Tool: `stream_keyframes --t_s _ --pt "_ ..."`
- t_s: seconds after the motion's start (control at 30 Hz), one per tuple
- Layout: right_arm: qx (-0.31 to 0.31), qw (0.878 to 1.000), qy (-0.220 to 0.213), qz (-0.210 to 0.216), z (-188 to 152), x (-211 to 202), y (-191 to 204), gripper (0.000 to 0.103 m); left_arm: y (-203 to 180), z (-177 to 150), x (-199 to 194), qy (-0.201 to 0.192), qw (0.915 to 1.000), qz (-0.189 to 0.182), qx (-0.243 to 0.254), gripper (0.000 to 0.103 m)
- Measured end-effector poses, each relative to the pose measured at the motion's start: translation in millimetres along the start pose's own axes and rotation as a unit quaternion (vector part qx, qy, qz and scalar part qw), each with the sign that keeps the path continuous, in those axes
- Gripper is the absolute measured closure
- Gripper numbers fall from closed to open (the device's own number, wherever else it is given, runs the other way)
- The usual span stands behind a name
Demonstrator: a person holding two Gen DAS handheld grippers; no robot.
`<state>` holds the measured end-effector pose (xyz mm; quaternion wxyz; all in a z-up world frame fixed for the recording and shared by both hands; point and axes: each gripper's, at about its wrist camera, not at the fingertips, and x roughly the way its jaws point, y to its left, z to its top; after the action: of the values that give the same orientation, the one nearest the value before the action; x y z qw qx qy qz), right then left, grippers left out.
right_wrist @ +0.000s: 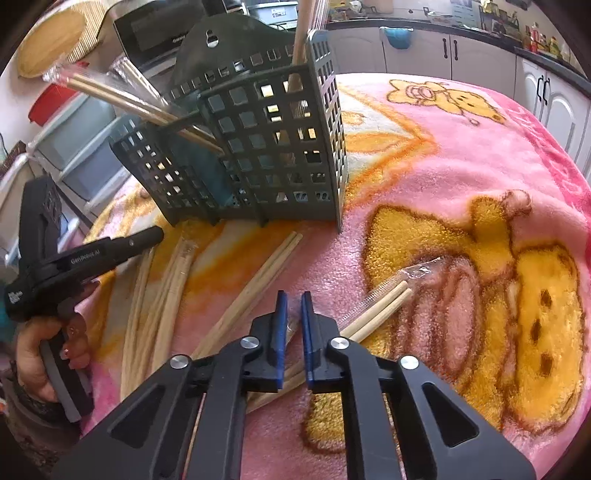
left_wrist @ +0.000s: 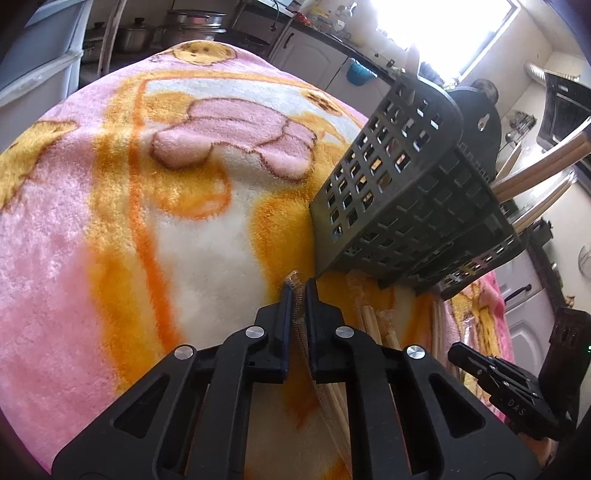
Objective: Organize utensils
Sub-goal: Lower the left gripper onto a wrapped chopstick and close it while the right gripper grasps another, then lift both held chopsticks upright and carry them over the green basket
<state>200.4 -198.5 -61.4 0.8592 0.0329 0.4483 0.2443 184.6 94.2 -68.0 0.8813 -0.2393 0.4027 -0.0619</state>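
A dark grey perforated utensil holder stands on the pink and orange blanket, with wrapped chopsticks sticking out of it; it also shows in the left wrist view. My left gripper is shut on a plastic-wrapped chopstick pair just in front of the holder's base. My right gripper is nearly closed around the wrapper of a chopstick pair lying on the blanket. Several more chopstick pairs lie loose in front of the holder.
The blanket covers the whole table. Kitchen cabinets, pots and a microwave surround it. The left gripper and the hand holding it show at the left of the right wrist view.
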Motion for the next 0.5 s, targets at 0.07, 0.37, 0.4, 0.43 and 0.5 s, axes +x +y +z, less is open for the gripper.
stream_keyframes --t_s 0.07,0.37,0.4,0.43,0.5 --pt "0.001 1.0 -0.007 0.006 1 -4 1 0.096 3 0 -6 -0.007 1.0 -0.003 -0.003 0.1" --pt "-0.02 0.997 -0.067 0.041 8 -41 18 0.097 2 4 -49 -0.058 0.9981 -0.02 -0.005 0.1" --pt "-0.025 0.996 -0.077 0.045 10 -48 22 0.097 1 5 -55 -0.065 0.9976 -0.023 -0.003 0.1" --pt "-0.03 0.995 -0.086 0.049 12 -54 24 0.097 -2 6 -60 -0.071 0.9971 -0.027 -0.002 0.1" --pt "-0.035 0.993 -0.101 0.055 15 -65 31 0.098 -7 9 -72 -0.086 0.9957 -0.034 0.003 0.1"
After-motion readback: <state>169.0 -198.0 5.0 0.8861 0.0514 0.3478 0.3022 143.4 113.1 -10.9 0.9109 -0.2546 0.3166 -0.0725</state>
